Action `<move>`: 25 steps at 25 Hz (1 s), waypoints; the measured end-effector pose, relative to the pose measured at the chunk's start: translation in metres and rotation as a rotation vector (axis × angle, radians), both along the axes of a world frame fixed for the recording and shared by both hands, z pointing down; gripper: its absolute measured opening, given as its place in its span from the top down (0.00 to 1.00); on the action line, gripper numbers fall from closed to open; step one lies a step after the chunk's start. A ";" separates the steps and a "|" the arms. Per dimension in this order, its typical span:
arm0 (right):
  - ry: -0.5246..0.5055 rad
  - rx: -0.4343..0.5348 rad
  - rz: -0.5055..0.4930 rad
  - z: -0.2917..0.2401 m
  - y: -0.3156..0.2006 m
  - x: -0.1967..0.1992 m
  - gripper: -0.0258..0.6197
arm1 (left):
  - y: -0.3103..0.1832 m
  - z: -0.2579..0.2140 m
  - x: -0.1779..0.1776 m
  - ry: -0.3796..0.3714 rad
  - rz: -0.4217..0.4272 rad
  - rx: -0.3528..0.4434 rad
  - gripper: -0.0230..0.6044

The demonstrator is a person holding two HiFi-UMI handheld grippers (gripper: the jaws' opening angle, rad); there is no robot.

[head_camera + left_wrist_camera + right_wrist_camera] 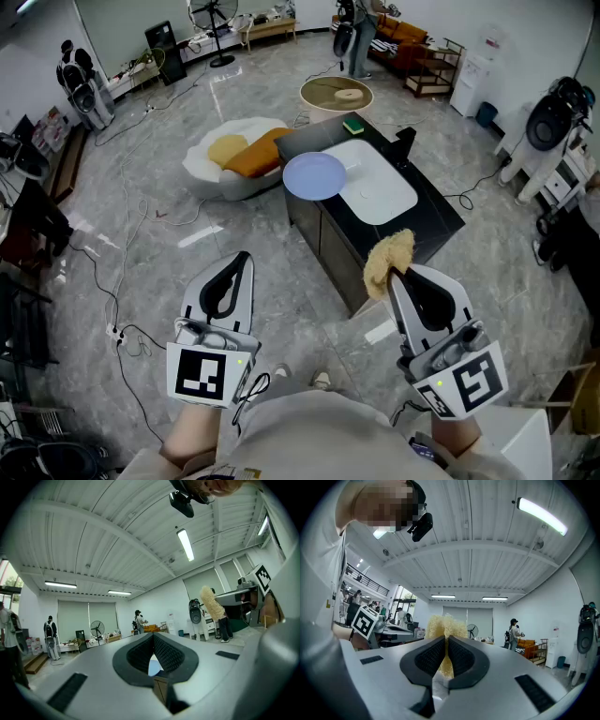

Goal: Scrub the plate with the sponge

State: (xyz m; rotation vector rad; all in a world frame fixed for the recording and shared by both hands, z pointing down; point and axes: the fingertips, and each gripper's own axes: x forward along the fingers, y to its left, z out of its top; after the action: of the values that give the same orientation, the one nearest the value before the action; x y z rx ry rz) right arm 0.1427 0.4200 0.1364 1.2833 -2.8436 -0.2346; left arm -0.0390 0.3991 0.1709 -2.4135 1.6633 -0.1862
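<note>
A round pale blue plate [316,175] lies on the near left corner of a black counter [434,217], beside a white basin [380,190]. Both grippers are raised well short of the counter, over the floor. My right gripper [393,273] is shut on a fluffy yellow sponge [388,258], which sticks out past its tips; the right gripper view shows the sponge [444,627] squeezed between the jaws [446,641]. My left gripper [244,256] is shut with nothing in it, and in its own view [153,638] a sliver of the blue plate [153,665] shows under the closed tips.
A small green sponge [353,125] lies at the counter's far end. On the floor left of the counter is a white beanbag [208,161] with yellow and orange cushions; a round table [336,94] stands behind. Cables trail across the floor at the left. A person stands far back.
</note>
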 end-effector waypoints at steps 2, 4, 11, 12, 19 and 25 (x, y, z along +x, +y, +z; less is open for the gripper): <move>-0.011 -0.001 0.002 0.002 0.000 0.008 0.89 | 0.001 0.003 0.008 -0.001 0.002 -0.003 0.93; -0.010 0.007 0.010 0.002 -0.002 0.015 0.89 | 0.000 0.005 0.014 -0.002 -0.001 -0.002 0.93; -0.001 0.005 0.001 0.003 -0.003 0.022 0.89 | 0.002 -0.002 0.022 0.004 -0.010 -0.002 0.93; -0.002 0.002 0.001 0.003 -0.004 0.024 0.89 | 0.002 -0.002 0.025 -0.002 -0.007 -0.003 0.93; 0.015 -0.022 -0.001 0.013 -0.006 0.033 0.89 | 0.000 0.002 0.038 -0.025 0.007 -0.021 0.93; 0.014 -0.037 -0.008 0.018 -0.004 0.038 0.89 | 0.001 0.004 0.041 -0.026 0.009 -0.026 0.93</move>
State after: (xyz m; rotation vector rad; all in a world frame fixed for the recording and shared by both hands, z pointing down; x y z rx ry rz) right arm 0.1806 0.4164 0.1544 1.2594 -2.8279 -0.1900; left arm 0.0018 0.4001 0.1748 -2.4258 1.6492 -0.2375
